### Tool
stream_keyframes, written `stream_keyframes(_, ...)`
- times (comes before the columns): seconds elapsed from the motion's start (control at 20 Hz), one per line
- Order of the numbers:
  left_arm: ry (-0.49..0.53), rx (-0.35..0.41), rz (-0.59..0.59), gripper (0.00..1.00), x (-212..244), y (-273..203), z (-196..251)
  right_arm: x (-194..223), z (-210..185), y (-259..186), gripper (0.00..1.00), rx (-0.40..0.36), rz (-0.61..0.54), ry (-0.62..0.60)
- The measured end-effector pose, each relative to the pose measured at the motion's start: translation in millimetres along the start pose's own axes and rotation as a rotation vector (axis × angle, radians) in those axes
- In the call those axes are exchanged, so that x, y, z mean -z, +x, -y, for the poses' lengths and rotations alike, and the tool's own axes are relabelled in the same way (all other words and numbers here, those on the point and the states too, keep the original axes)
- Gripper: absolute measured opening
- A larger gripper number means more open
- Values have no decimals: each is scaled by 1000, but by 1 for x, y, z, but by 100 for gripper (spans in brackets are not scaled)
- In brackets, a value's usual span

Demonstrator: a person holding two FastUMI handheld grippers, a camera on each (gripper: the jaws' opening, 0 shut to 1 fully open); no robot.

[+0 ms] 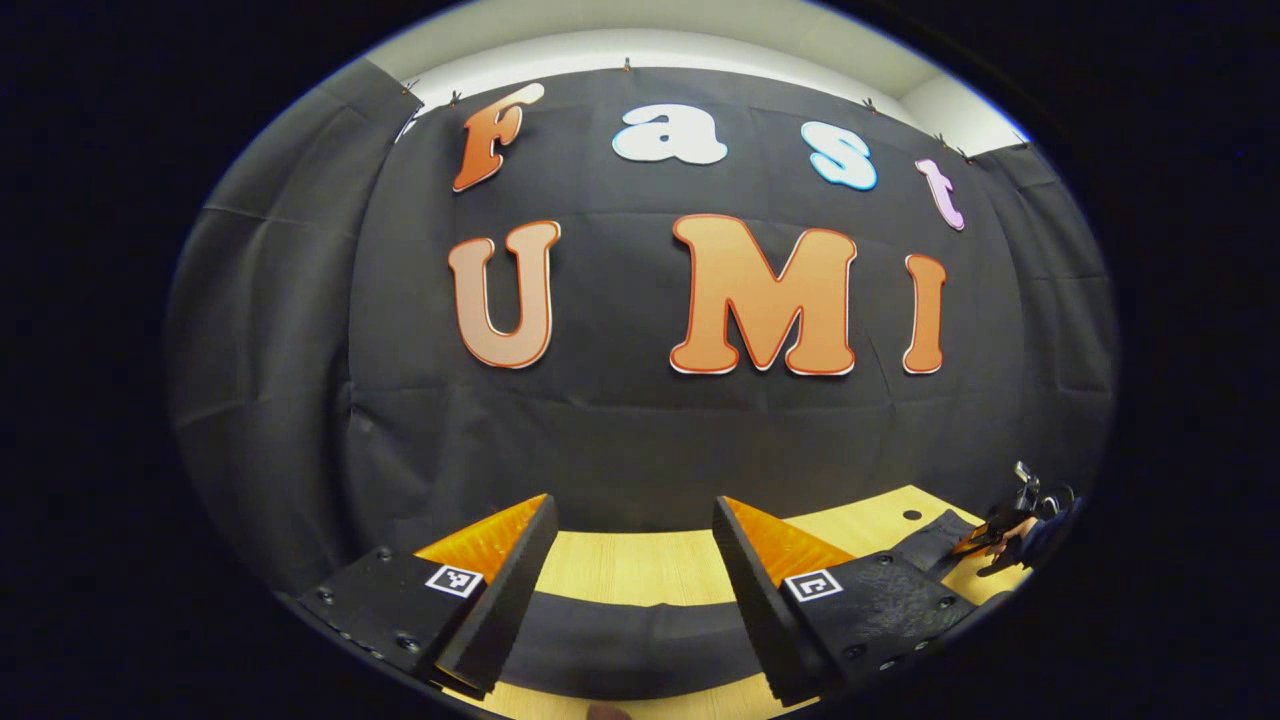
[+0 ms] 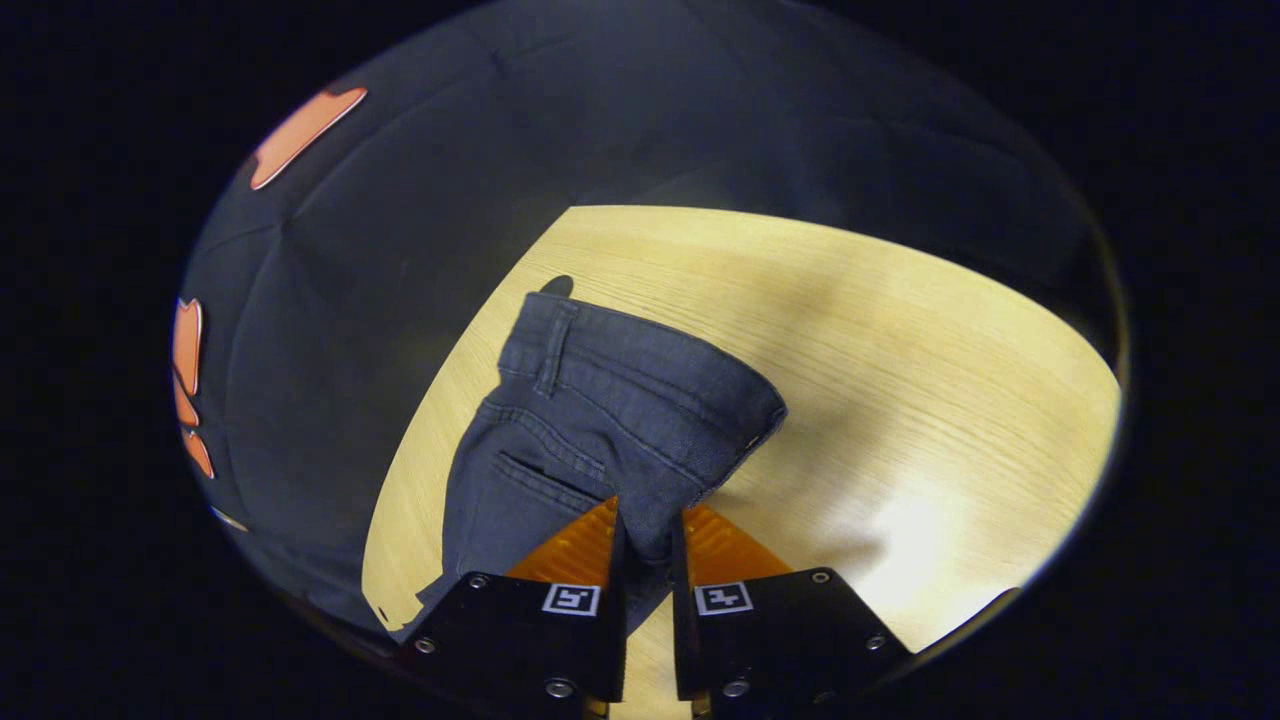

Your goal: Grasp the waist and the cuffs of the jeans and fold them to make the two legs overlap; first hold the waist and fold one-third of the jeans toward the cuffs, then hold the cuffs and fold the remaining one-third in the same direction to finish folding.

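Note:
Dark grey jeans (image 2: 590,420) lie on the light wooden table (image 2: 900,380). In the right gripper view the waist end, with a belt loop and a back pocket, is lifted off the table, and my right gripper (image 2: 648,530) is shut on its edge. In the left gripper view my left gripper (image 1: 633,510) stands open low over the table. A dark band of the jeans (image 1: 620,640) runs across beneath its fingers without touching them. Farther right, the right gripper (image 1: 1010,530) holds up a corner of the jeans (image 1: 935,545).
The black cloth wall (image 1: 640,430) stands right behind the table's back edge. A small dark hole (image 1: 912,515) sits in the tabletop near the waist, seen as the hole (image 2: 557,285) in the right gripper view. Bare wood (image 2: 950,480) spreads to the right of the jeans.

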State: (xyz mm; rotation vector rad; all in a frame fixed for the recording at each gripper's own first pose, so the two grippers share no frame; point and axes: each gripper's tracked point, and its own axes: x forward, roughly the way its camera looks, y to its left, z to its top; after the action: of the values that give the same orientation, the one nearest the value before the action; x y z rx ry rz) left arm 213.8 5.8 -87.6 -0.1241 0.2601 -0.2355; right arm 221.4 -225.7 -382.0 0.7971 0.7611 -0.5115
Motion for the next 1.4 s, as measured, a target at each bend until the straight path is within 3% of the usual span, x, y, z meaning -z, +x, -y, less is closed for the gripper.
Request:
stream_keyframes(0.05,4,-5,4,99,0,-1,2,-5,-7,-17,13,-22,18,-22)
stream_keyframes(0.15,20,-22,20,93,-2,-2,0,-13,-11,-37,9,-17,56,-52)
stream_keyframes(0.45,-33,4,2,94,8,-8,-15,-18,-55,-85,8,-54,193,-209)
stream_keyframes(0.65,-62,6,-8,94,15,-16,-32,-13,-104,-125,9,-124,266,-357)
stream_keyframes(1.1,-53,-29,25,94,8,-21,-67,42,-187,-181,8,-218,322,-626)
stream_keyframes(1.4,-74,-75,16,94,16,-24,-95,89,-239,-179,8,-260,312,-806)
